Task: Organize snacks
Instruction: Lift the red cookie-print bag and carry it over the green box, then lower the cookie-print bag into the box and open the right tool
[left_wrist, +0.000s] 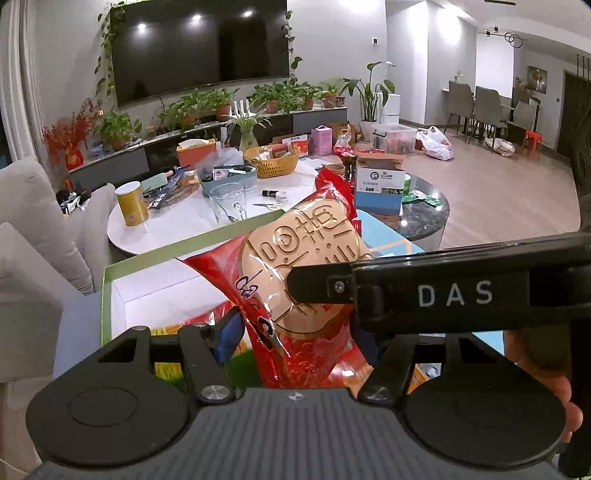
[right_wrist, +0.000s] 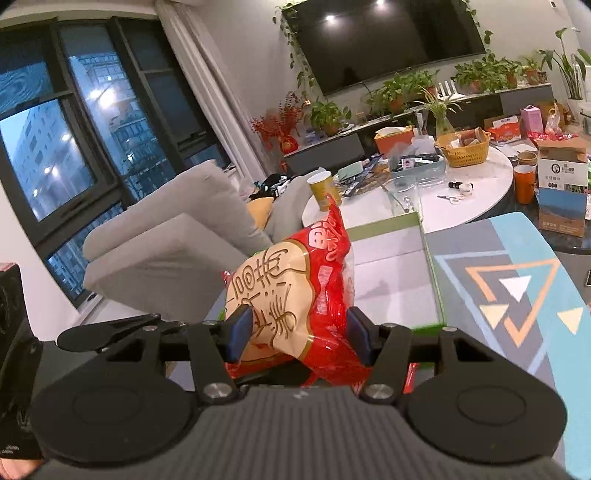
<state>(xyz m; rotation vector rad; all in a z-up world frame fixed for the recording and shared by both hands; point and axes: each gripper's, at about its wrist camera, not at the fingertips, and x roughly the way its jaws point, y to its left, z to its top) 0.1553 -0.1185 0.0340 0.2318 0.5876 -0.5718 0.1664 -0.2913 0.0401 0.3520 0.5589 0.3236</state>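
I hold one red snack bag with both grippers: my right gripper is clamped across its lower part, my left gripper clamped on its lower end. The bag hangs above the green-rimmed box.

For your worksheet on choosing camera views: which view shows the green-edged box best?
The right wrist view: the green-edged box shows its white floor and far wall beyond the snack bag. The left wrist view shows only its left corner; the bag and grippers cover the rest.
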